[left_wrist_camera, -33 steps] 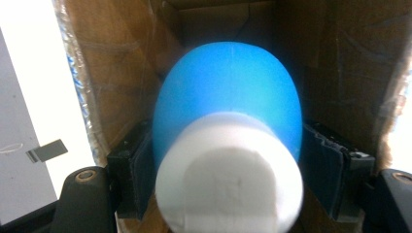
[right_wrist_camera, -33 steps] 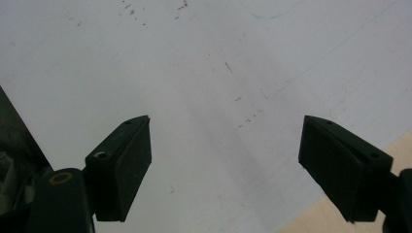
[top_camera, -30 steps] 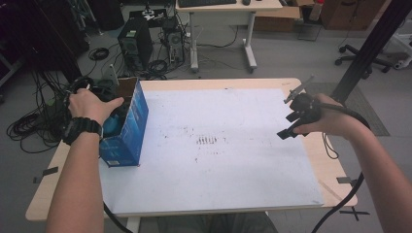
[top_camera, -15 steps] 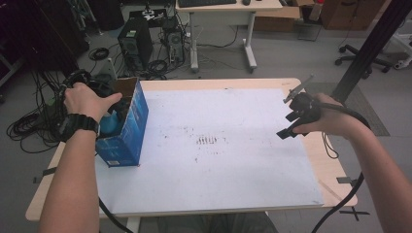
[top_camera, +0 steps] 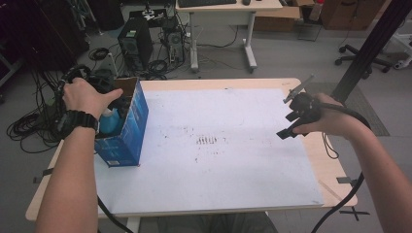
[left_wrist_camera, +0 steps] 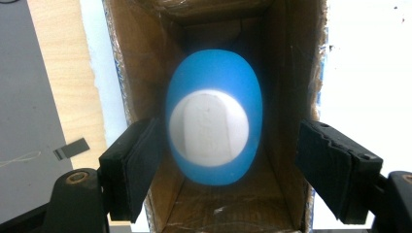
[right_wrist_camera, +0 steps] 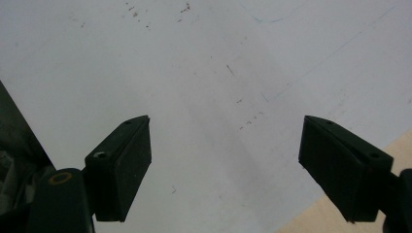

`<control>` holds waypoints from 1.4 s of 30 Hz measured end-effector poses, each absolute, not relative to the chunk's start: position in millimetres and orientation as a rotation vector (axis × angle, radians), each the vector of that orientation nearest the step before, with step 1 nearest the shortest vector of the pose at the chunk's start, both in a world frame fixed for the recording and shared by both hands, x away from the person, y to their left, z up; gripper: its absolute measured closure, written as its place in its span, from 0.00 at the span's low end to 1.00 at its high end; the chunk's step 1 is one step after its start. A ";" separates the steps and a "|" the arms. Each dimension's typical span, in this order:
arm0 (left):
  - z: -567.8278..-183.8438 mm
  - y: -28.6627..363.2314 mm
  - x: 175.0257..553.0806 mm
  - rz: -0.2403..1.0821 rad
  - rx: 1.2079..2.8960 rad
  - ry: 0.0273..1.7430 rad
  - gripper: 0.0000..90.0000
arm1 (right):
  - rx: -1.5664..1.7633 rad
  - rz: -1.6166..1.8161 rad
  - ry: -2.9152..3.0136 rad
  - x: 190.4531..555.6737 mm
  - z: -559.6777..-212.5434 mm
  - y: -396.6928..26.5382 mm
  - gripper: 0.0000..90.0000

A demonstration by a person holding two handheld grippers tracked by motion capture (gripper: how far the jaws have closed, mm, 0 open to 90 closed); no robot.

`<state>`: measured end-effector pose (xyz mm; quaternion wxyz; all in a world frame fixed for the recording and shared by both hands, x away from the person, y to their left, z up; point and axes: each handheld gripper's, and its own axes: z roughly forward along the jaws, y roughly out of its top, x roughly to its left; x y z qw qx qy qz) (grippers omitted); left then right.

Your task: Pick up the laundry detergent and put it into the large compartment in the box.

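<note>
On the table (top_camera: 228,194), left gripper (left_wrist_camera: 228,160) straddles boxed blue bottle (left_wrist_camera: 214,126).

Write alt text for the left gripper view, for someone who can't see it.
A blue bottle with a white cap stands inside an open cardboard box, seen from above. The left gripper hangs over it, jaws apart on either side, having just been opening. White table sheet flanks the box.

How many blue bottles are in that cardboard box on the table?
1. The blue bottle with a white cap stands inside the blue box at the table's left edge, between the left gripper's open jaws. Others may be hidden beneath.
</note>
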<state>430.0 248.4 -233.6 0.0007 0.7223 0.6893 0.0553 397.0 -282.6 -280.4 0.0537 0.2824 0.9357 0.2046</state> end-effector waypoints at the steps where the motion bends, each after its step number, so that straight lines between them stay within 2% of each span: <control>1: -232.6 248.5 429.8 0.173 2.271 2.164 0.28 | 0.858 0.622 2.843 396.9 -280.3 -282.9 0.22; 22: -211.2 240.5 425.1 0.224 2.291 2.139 0.27 | 0.856 0.631 2.838 395.4 -279.2 -284.0 0.22; 42: -187.5 224.0 419.7 0.272 2.341 1.986 0.27 | 0.845 0.639 2.840 395.0 -280.5 -281.6 0.22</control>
